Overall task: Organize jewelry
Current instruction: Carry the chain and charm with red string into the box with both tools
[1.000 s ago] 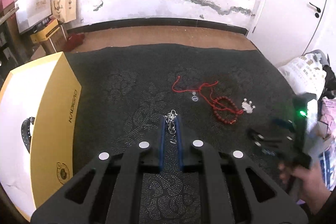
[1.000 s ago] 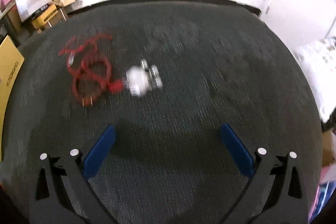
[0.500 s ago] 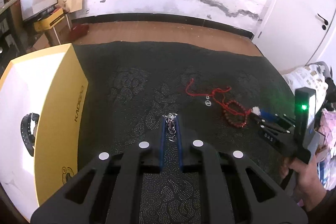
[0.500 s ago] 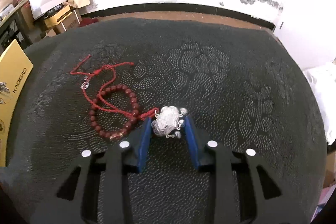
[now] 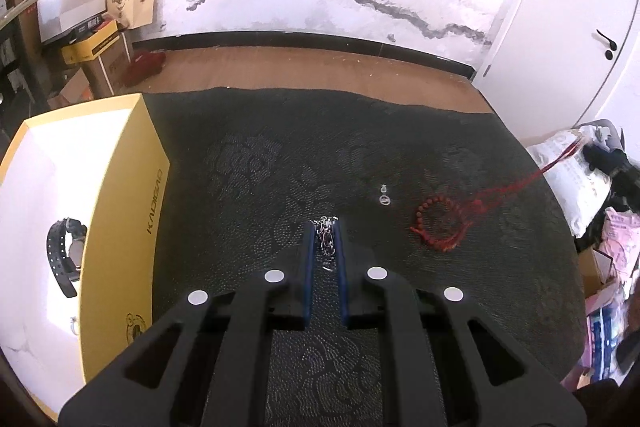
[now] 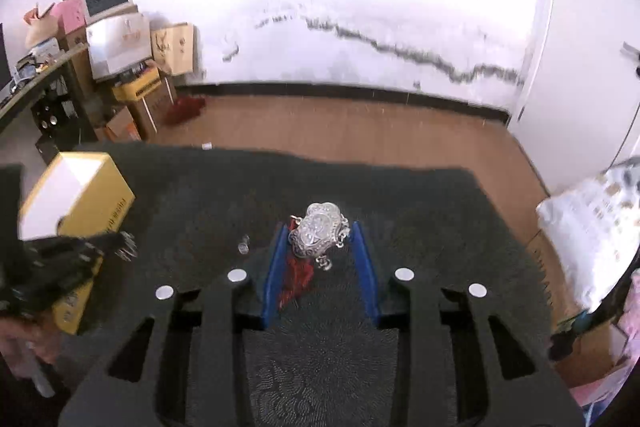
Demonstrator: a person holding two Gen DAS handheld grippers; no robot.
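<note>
Up front, left fingers [image 5: 325, 227] pinching silver chain [image 5: 326, 241], right fingers [image 6: 320, 233] clamping silver pendant [image 6: 318, 235] between tips.

A dark matt woven cloth with an embossed floral pattern [image 5: 400, 147] covers the table. The silver metal chain [image 5: 326, 237] glints between smooth blue rubbery pads [image 5: 307, 267] on matt black plastic. The ornate silver metal pendant [image 6: 318, 233] is shiny and embossed. Red beads of the bracelet [image 5: 438, 229] look smooth; the yellow cardboard box [image 5: 124, 207] is satiny, the floor glossy wood [image 5: 320, 67]
</note>
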